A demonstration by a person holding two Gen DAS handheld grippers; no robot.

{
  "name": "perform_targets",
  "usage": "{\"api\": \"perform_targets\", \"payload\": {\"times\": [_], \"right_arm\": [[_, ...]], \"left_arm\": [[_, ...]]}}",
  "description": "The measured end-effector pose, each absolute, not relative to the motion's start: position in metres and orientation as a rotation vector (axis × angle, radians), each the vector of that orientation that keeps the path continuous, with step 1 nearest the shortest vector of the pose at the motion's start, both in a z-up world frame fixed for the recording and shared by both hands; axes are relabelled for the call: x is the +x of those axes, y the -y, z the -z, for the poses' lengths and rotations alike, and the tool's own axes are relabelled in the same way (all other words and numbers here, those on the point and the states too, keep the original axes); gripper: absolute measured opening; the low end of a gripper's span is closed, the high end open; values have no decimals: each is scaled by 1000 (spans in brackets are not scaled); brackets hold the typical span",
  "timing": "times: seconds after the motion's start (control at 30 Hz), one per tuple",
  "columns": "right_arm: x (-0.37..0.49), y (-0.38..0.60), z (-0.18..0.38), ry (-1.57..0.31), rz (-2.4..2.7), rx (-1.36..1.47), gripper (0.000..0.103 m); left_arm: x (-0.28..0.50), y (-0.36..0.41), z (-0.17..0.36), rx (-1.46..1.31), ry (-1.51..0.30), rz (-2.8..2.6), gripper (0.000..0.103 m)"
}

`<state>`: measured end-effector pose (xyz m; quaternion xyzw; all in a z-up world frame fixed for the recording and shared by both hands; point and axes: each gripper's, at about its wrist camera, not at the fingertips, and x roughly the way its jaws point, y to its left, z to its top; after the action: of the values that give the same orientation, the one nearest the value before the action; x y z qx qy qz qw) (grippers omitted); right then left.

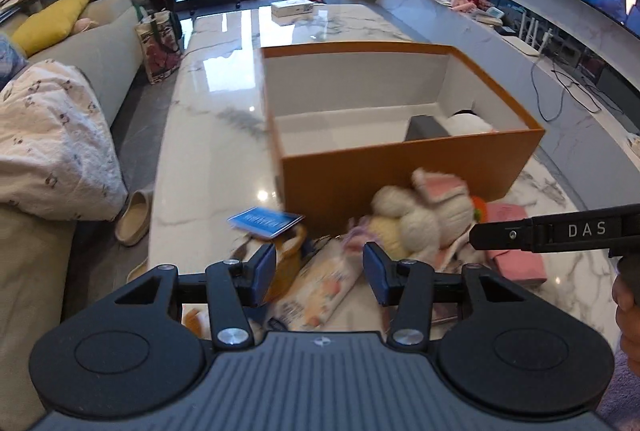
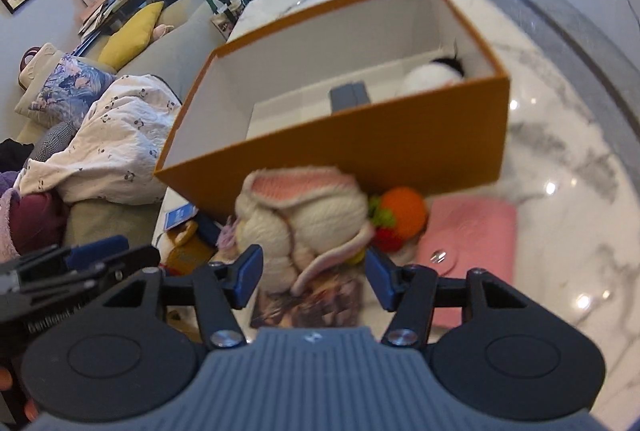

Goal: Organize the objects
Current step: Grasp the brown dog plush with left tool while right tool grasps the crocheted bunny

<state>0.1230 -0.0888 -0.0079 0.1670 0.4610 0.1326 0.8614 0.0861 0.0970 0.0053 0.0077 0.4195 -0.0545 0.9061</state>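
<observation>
Room: living room, marble table (image 1: 216, 119) sitting between a grey sofa (image 1: 100, 43) on one side and a long TV ledge (image 1: 532, 43) on the other; glass doors at the far end.
Box: orange box (image 1: 400, 167) with white inside, open top, standing on the table just behind the clutter pile.
Box contents: 1 dark grey block (image 2: 350, 95) and 1 white plush with a black patch (image 2: 430, 75), both lying at the box's right end.
Pile: knitted cream rabbit (image 2: 296, 215) with pink-lined ears leaning against the box's near wall; orange knitted ball (image 2: 402, 209) touching it, green and red bits beside that.
Pink item: flat pink wallet with a snap (image 2: 468, 243), lying on the table just right of the rabbit.
Other clutter: blue card (image 1: 266, 223), yellow mug (image 1: 286, 263), printed pouch (image 1: 320, 287), dark picture card (image 2: 312, 303) under the rabbit's ear.
Left gripper (image 1: 320, 273): fingers standing apart, nothing pinched; hovering over the pouch and mug.
Right gripper (image 2: 314, 277): fingers standing apart, rabbit's lower body and ear sitting in the gap; whether the pads touch it I cannot tell.
Cross-view: each gripper showing at the edge of the other's camera; both frames motion-blurred.
</observation>
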Motion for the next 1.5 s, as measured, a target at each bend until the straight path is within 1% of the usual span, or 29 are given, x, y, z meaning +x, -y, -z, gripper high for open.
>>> {"api": "perform_targets", "payload": {"times": [0.07, 0.1, 0.2, 0.27, 0.5, 0.7, 0.73, 0.8, 0.87, 0.93, 1.0, 1.07, 1.1, 1.13, 1.23, 1.3, 1.5], "right_arm": [[123, 81, 11, -984, -286, 358, 62], [124, 77, 12, -989, -288, 366, 64], [127, 70, 11, -996, -287, 378, 65], [130, 67, 9, -993, -280, 377, 67], [141, 68, 10, -1008, -227, 428, 68], [152, 72, 15, -1052, -182, 554, 68], [153, 69, 15, -1057, -176, 555, 68], [153, 63, 13, -1054, -166, 540, 67], [153, 54, 10, -1048, -171, 511, 64], [156, 46, 10, -1049, -172, 489, 56], [161, 39, 14, -1059, -172, 473, 54], [164, 34, 19, -1066, -155, 450, 53], [165, 33, 21, -1066, -146, 435, 47], [165, 32, 23, -1068, -132, 413, 37], [164, 37, 25, -1063, -154, 409, 33], [162, 42, 24, -1059, -170, 400, 32], [154, 53, 1, -1001, -243, 307, 29]], "left_arm": [[83, -108, -5, 6, -850, 102, 56], [82, -113, -4, 13, -846, 97, 58], [86, -118, 0, 88, -852, 57, 62], [89, -119, 7, 137, -876, 45, 65], [107, -115, 42, 165, -969, 55, 65], [120, -121, 55, 115, -1020, 62, 65], [121, -122, 56, 119, -1025, 56, 64], [124, -123, 58, 128, -1034, 43, 59], [127, -126, 61, 113, -1044, 39, 57], [128, -128, 64, 93, -1051, 41, 57], [128, -130, 66, 85, -1056, 45, 57], [130, -133, 69, 76, -1067, 44, 57], [130, -134, 70, 70, -1070, 44, 57], [130, -134, 70, 67, -1072, 43, 57], [129, -135, 70, 59, -1068, 36, 52], [129, -137, 68, 44, -1067, 21, 47], [123, -148, 47, 0, -1026, -47, 45]]}}
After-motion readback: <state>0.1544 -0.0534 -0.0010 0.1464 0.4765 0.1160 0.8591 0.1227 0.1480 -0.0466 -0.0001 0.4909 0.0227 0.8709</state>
